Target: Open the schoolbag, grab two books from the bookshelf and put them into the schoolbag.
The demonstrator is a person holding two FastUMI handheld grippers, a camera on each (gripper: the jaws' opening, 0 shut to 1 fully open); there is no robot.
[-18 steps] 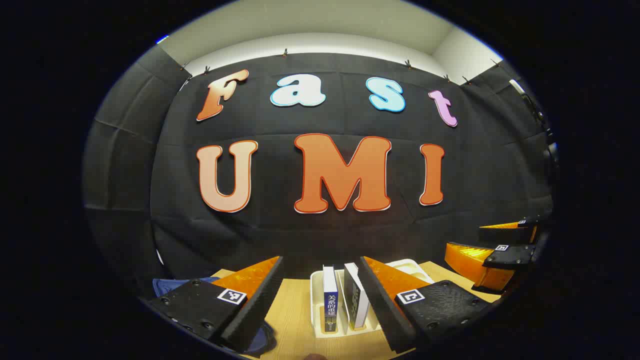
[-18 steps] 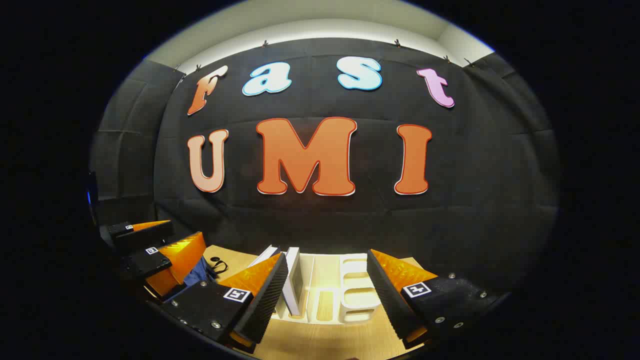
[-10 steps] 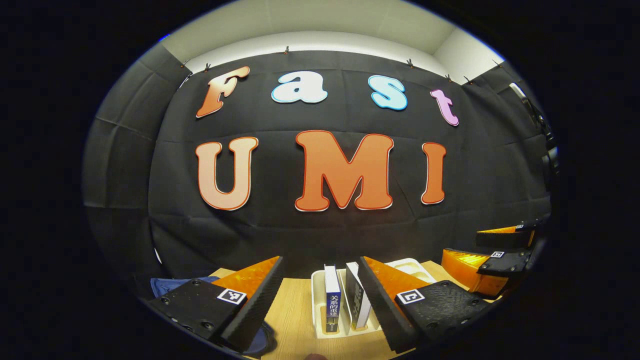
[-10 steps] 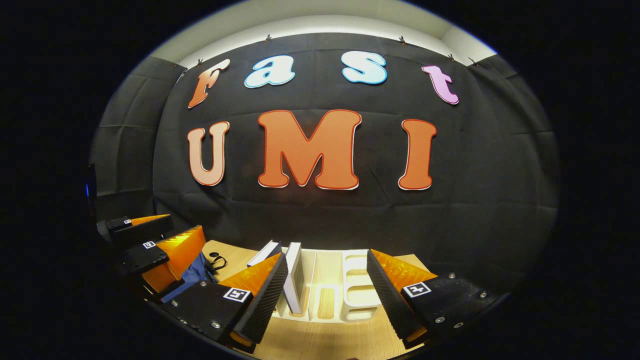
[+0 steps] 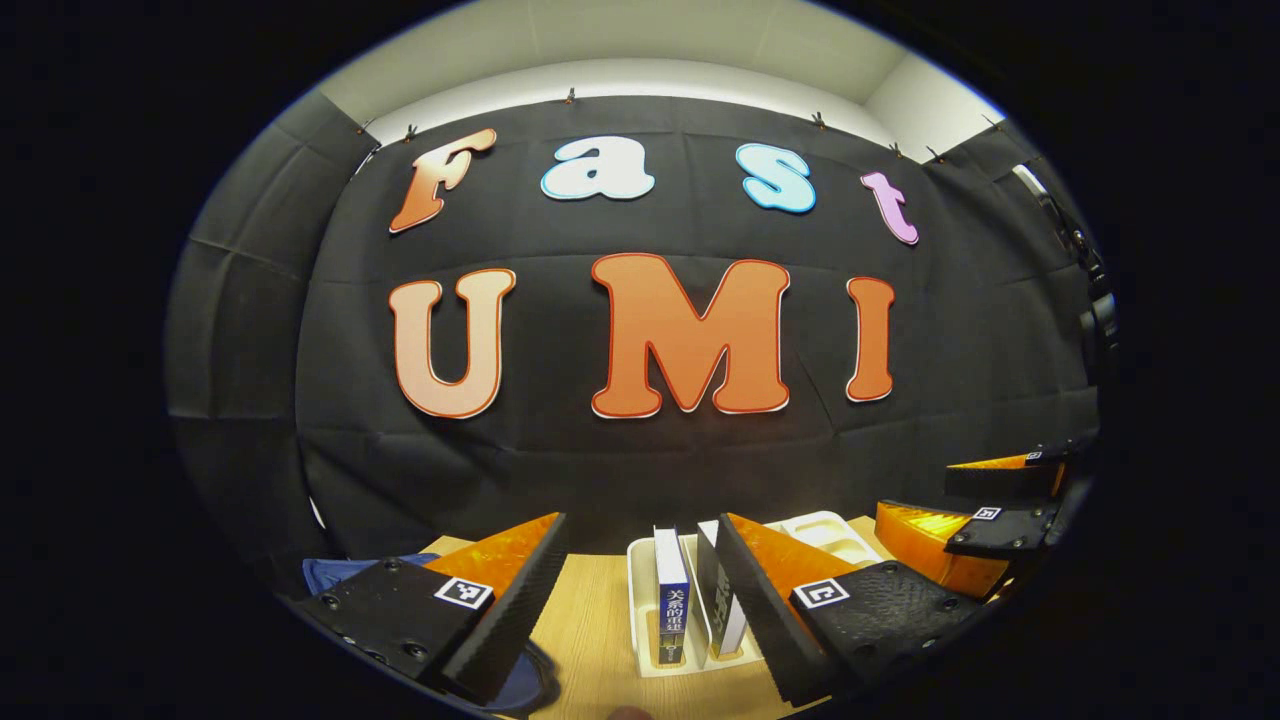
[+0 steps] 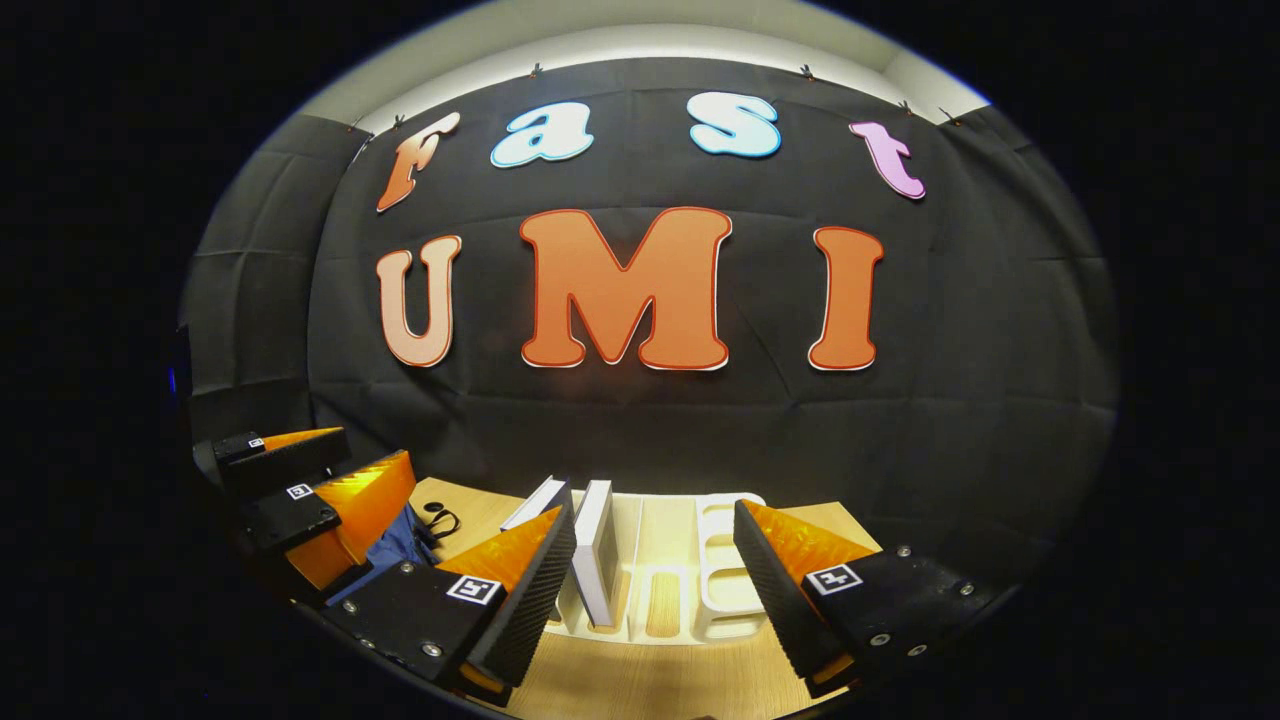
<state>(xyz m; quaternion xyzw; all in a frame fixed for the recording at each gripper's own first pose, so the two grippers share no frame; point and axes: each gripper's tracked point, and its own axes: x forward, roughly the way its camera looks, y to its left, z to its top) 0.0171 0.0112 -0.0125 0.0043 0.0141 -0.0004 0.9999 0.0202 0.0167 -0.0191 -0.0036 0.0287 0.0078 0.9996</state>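
Note:
Two books stand upright in a white rack [image 5: 640,600] on the wooden table: a blue-spined book [image 5: 670,600] and a second book [image 5: 725,610] partly behind one finger of my left gripper [image 5: 641,528], which is open and short of the rack. The blue schoolbag [image 5: 340,572] lies low on the left. In the right gripper view, the open right gripper [image 6: 654,512] faces the rack [image 6: 722,590]; the nearer book [image 6: 598,550] stands just right of its left finger, the other book [image 6: 535,500] leans behind it. Nothing is held.
The right gripper [image 5: 985,520] hangs at the far right of the left gripper view; the left gripper [image 6: 310,490] sits at the left of the right gripper view, above the schoolbag [image 6: 395,545] and a black zipper pull [image 6: 435,522]. Bare wooden table [image 6: 640,680] lies in front.
Both grippers have crept forward toward the rack and tipped slightly down; rack and books look a little larger. Both stay open, nothing was taken hold of.

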